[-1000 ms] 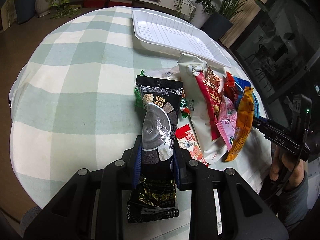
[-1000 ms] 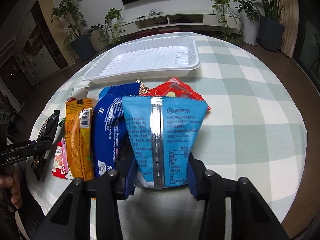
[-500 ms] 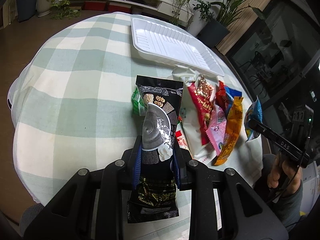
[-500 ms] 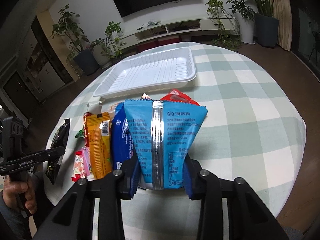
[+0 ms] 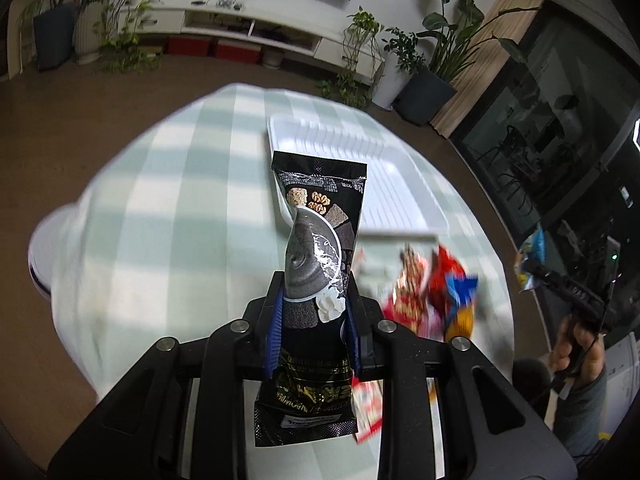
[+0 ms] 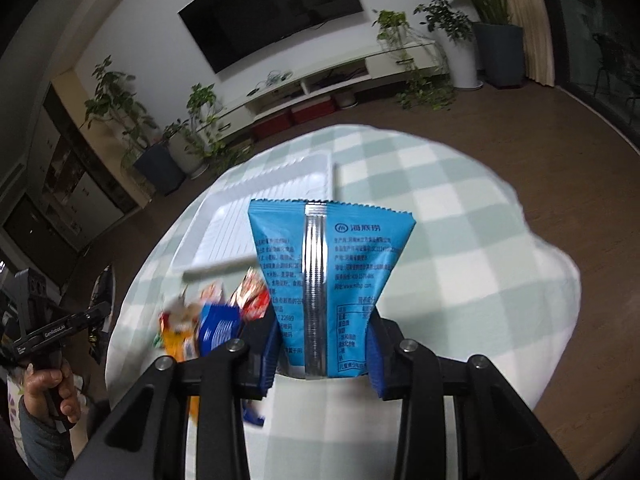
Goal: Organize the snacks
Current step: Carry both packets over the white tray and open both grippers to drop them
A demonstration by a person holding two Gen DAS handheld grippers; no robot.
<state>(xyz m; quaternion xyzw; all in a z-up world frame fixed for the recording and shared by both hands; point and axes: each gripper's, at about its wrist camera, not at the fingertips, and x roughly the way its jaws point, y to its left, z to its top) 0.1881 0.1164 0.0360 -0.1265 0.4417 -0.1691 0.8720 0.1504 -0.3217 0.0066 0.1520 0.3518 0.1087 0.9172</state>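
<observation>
Left wrist view: the left gripper (image 5: 314, 322) is clamped on a black snack packet (image 5: 318, 248), its blue-lined fingers (image 5: 273, 336) pressing both long sides. The packet stands up out of the jaws, raised above the table (image 5: 160, 220) with its green-and-white checked cloth. Beyond the packet's top edge lies the white tray (image 5: 384, 188), towards the far edge of the table. A blurred heap of snack packets (image 5: 432, 292) in red, blue, orange and pink lies on the cloth by the tray's near edge, towards the table's right side. At the right border of this view, off the table's edge, the right gripper (image 5: 534, 270) shows side-on in a hand, with a blue packet in its tip.

Right wrist view: the right gripper (image 6: 322, 342) is closed on a blue snack packet (image 6: 328, 264), seam side facing the camera, held up above the cloth. Behind it the tray sits towards the table's far left edge. The heap, probably the same loose packets though smeared by motion, lies left of the fingers, near the tray's near edge. At the left border, the left gripper is seen side-on with the black packet hanging in it.
</observation>
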